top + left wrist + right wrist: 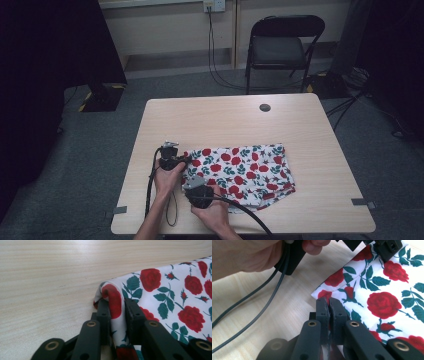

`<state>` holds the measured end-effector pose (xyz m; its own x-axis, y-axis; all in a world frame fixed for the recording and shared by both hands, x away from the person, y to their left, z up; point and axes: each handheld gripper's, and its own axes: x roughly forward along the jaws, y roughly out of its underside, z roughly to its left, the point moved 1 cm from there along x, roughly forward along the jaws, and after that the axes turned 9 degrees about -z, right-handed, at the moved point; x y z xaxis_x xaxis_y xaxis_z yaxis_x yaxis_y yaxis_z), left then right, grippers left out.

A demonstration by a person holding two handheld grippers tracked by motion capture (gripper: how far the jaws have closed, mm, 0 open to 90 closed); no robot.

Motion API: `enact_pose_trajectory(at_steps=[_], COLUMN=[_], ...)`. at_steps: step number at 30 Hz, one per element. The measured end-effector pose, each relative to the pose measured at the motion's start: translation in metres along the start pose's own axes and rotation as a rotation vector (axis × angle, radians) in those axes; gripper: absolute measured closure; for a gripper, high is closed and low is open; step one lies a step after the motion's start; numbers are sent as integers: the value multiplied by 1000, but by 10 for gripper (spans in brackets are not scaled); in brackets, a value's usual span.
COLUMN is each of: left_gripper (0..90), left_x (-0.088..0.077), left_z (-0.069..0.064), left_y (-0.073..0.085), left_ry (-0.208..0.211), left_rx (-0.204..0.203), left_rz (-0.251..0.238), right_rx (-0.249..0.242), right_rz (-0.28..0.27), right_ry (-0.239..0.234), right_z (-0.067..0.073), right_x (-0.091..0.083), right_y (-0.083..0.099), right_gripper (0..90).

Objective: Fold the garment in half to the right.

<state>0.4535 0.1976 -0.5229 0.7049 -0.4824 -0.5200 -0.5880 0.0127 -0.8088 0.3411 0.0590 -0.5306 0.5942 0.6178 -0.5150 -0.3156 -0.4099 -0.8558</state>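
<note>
Rose-print cloth lies flat on table, near front edge. L gripper pinches cloth's left corner, fold bunched btwn jaws. R gripper jaws nearly together, clamped on the near-left edge.

Right gripper pinching edge of rose cloth, black jaws pressing tight together. Cloth lying flat on wooden table. Hand holding other gripper at top, grey cable trailing across table.
</note>
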Motion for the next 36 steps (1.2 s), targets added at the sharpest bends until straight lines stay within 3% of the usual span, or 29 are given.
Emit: enact_pose_trajectory(at_steps=[9, 16, 22, 28, 30, 36], left_gripper=[805, 807, 816, 815, 814, 816], left_x=[-4, -9, -13, -16, -18, -25], left_z=[-5, -12, -15, -22, -25, -28], left_y=[-2, -3, -6, -14, -19, -30], left_ry=[18, 18, 27, 39, 35, 37], left_rx=[-23, -18, -57, -42, -9, 5], left_rz=[-23, -32, -55, -56, -58, -67], right_rx=[15, 12, 29, 43, 45, 54], right_rz=[-27, -37, -52, -68, -73, -90], right_ry=[3, 10, -4, -12, -13, -21], right_z=[-1, -1, -3, -6, -6, -6], right_x=[-3, -8, -14, -17, -18, -22], right_y=[-1, -3, -6, -9, -9, -13], right_gripper=[876, 876, 876, 876, 875, 875])
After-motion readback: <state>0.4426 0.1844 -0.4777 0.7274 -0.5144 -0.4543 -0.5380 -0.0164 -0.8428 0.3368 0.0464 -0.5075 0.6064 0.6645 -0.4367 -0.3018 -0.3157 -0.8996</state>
